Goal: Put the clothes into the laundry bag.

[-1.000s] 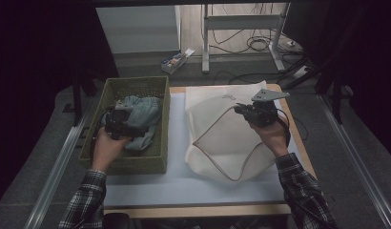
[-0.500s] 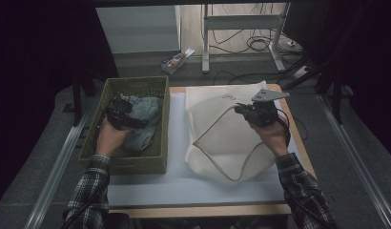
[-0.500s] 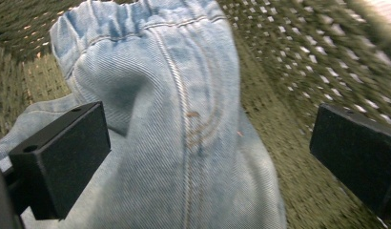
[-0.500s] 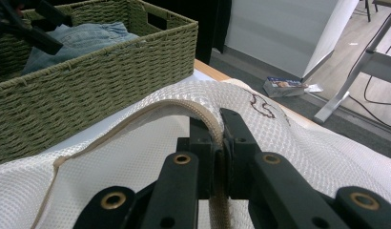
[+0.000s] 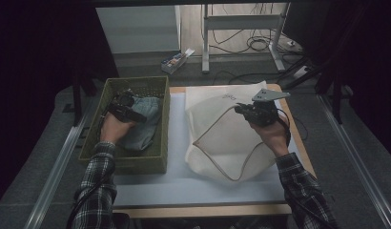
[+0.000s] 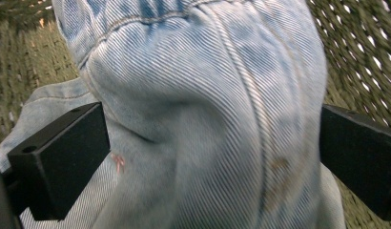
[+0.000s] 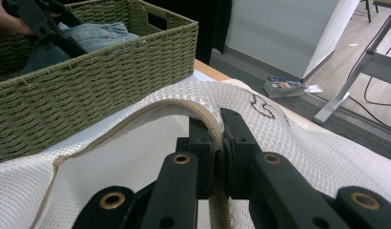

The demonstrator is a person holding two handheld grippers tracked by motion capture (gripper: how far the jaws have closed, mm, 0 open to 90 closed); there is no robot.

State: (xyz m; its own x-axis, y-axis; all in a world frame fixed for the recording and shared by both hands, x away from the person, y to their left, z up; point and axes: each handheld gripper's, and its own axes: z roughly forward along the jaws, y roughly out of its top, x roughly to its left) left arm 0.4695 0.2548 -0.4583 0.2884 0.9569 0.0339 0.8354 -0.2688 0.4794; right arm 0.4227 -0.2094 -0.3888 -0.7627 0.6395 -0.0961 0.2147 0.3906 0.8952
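Observation:
A light blue denim garment (image 5: 147, 128) lies in the green woven basket (image 5: 136, 164). My left gripper (image 5: 132, 112) reaches into that basket. In the left gripper view its jaws stand wide, left gripper (image 6: 212, 138) open, with a bulging fold of denim (image 6: 208, 71) between them. The white mesh bag (image 5: 222, 138) lies on the mat at the right. My right gripper (image 5: 237, 109) hovers over it, shut on its beige trim band (image 7: 160, 107). In the right gripper view, the right gripper (image 7: 217, 126) lifts the band off the mesh (image 7: 150, 162).
The basket (image 7: 112, 71) stands close to the bag's left side. A white mat (image 5: 184, 188) covers the table. On the floor beyond are a small box (image 5: 177, 59), a metal desk frame (image 5: 241, 28) and cables.
My left hand has moved farther into the basket and a little down, onto the denim. The right hand and the bag's band have stayed in place.

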